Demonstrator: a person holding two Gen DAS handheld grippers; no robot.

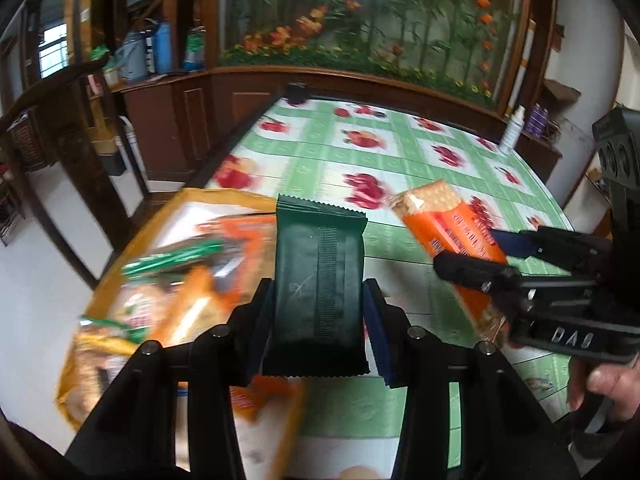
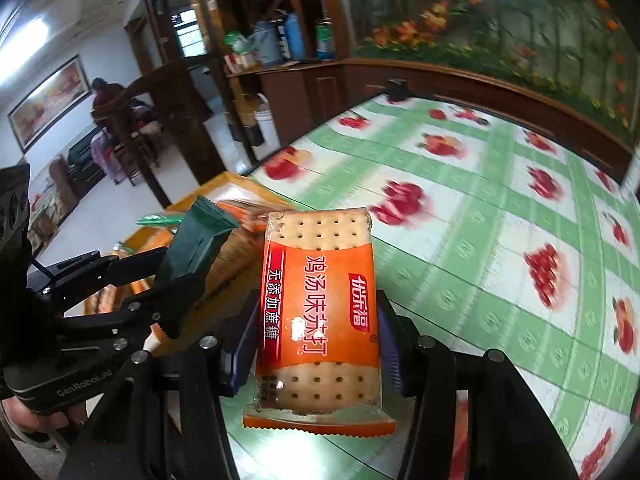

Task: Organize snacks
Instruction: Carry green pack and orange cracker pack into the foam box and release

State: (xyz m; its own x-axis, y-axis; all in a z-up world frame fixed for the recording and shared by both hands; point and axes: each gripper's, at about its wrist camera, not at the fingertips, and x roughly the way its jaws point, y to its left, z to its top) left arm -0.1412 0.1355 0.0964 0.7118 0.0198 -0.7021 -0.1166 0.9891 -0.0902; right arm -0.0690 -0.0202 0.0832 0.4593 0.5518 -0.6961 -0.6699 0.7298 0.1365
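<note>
While both hands are above the table [image 1: 400, 152], each gripper carries exactly one snack. The left gripper [image 1: 320, 300] is clenched on one dark green packet [image 1: 320, 268], which stands upright between its two blue pads, and the packet's zigzag top edge points to 12 o'clock in the left wrist view. The right gripper [image 2: 316, 336] is clenched on one orange cracker packet [image 2: 320, 312] with white characters; square crackers with small holes show through its clear ends. In the left wrist view this same orange packet is at 3 o'clock from the green one, tilted, and the two packets do not touch.

At 9 o'clock from the green packet, on the table's near left edge, lies one yellow-rimmed tray [image 1: 224, 196] full of more snacks [image 1: 180, 280]. They are orange and green wrappers, but motion blur makes a count impossible. In the right wrist view the tray is at 10 o'clock from the cracker packet, behind the left gripper.

On the green checked tablecloth with red fruit prints I count two other things: one small dark object [image 1: 297, 93] at the far edge, at 12 o'clock, and one white bottle [image 1: 513, 131] at 2 o'clock. One hand [image 1: 600, 384] shows at the right gripper's handle.
</note>
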